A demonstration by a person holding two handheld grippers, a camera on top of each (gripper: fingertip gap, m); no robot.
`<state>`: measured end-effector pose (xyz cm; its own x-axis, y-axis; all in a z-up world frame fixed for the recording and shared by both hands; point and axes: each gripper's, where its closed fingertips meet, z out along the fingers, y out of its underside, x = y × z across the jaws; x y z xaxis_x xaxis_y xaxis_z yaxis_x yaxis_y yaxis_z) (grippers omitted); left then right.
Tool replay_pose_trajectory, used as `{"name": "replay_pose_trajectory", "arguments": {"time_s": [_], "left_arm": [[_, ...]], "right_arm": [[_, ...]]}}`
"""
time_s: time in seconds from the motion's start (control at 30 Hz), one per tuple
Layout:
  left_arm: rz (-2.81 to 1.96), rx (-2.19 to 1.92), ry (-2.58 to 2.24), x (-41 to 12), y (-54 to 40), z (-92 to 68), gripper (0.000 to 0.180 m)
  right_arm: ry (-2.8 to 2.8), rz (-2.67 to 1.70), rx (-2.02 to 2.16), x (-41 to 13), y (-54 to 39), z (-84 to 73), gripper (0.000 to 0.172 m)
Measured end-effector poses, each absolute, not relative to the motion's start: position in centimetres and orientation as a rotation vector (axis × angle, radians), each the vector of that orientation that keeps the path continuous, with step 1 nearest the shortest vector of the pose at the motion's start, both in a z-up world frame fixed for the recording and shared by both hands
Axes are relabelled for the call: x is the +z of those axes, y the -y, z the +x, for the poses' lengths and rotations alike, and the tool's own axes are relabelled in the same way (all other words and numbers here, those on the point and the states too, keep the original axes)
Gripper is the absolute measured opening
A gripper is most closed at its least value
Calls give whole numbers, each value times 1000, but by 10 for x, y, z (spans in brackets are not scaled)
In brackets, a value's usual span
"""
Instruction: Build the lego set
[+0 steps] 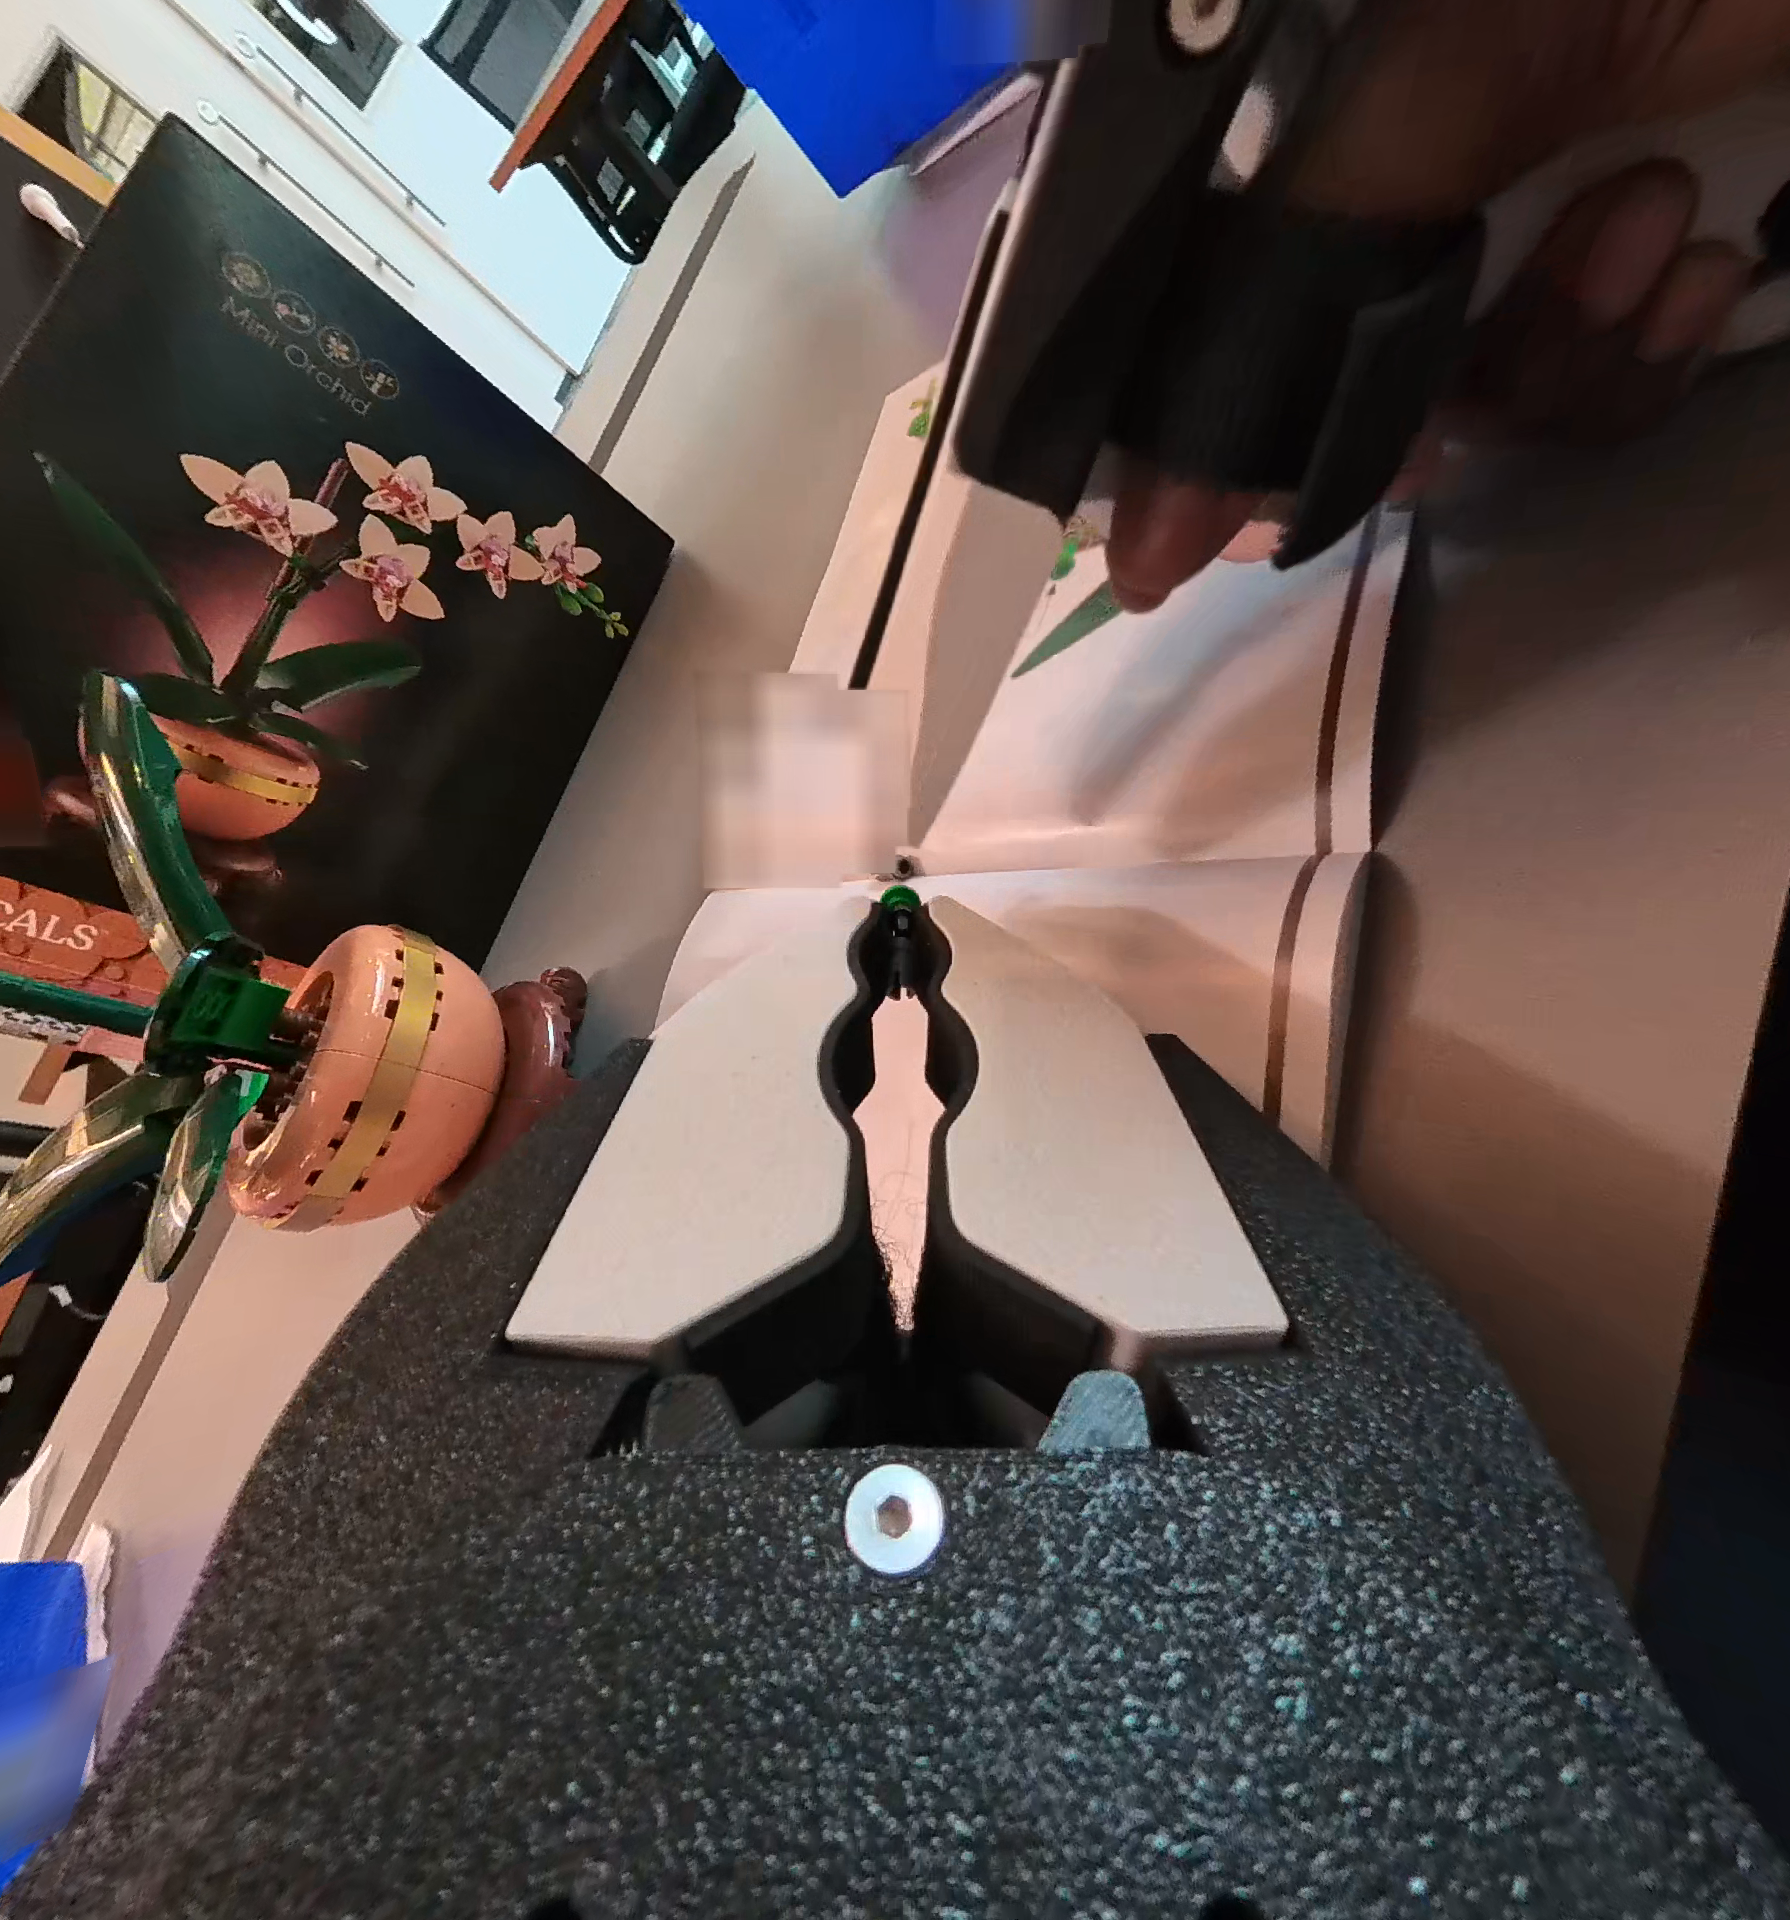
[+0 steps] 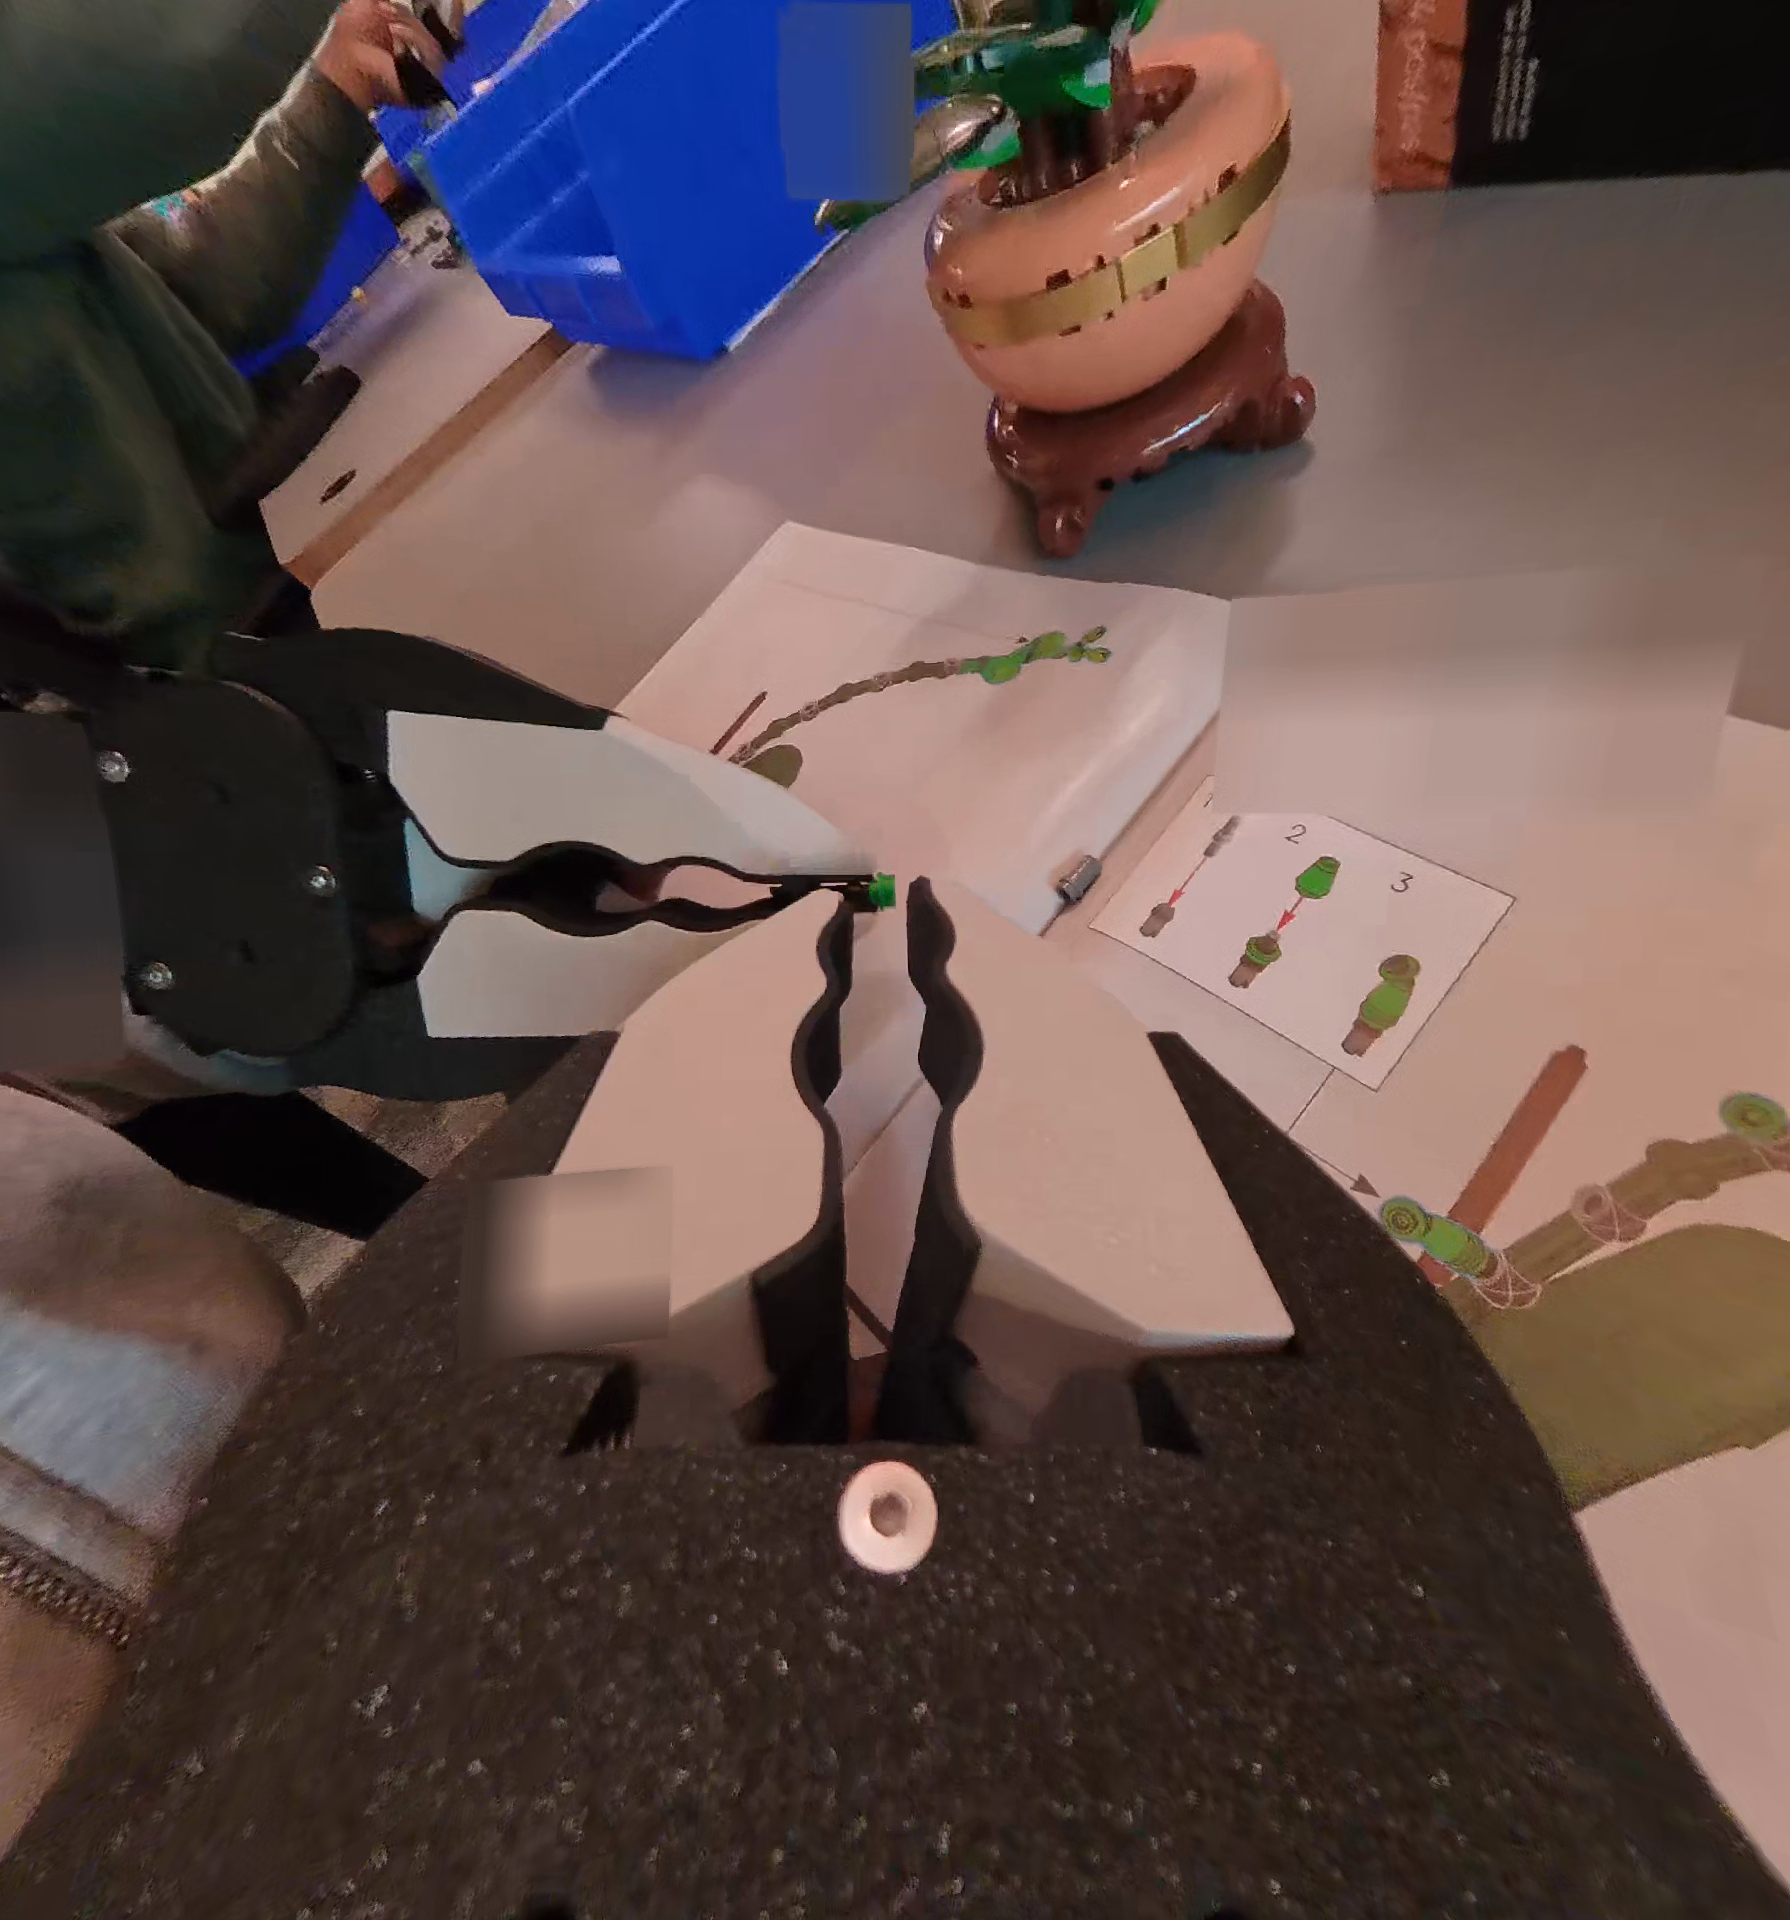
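Note:
My left gripper (image 1: 899, 935) is shut on a small dark pin with a bright green piece (image 1: 899, 900) at its tip. It holds this over an open instruction booklet (image 1: 1130, 914). In the right wrist view the left gripper (image 2: 855, 891) comes in from the left with the green piece (image 2: 880, 891) sticking out of its tips. My right gripper (image 2: 883, 909) is open. The green piece sits in line with its gap, and neither pad presses on it. A small grey cylinder piece (image 2: 1078, 876) lies on the booklet just beyond; it also shows in the left wrist view (image 1: 909, 861).
A brick-built peach flowerpot (image 2: 1109, 301) with green leaves stands on a brown base beyond the booklet (image 2: 974, 707); it is at the left in the left wrist view (image 1: 382, 1081). A blue bin (image 2: 610, 208) is at the back left. A dark product box (image 1: 299, 520) stands behind the pot. A hand (image 1: 1639, 260) holds the other gripper at upper right.

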<state>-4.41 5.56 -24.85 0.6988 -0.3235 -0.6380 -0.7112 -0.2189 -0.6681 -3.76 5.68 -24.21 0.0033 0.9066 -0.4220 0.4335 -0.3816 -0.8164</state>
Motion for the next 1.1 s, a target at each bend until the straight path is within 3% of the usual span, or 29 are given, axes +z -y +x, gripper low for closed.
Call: {"name": "replay_pose_trajectory", "arguments": {"time_s": [0.17, 0.53, 0.8, 1.1], "left_arm": [[-1760, 438, -814, -242, -53, -41, 4], [-1582, 289, -753, -215, -47, -31, 3], [-1570, 168, -687, -206, -46, -33, 3], [-1630, 138, -697, -212, -47, -34, 3]], "right_arm": [[1429, -1877, 1467, -245, -51, -40, 12], [1415, -1763, 1804, -218, -41, -36, 2], [1394, -1666, 1675, -209, -42, -39, 1], [1473, -1646, 1192, -215, -47, -41, 0]]}}
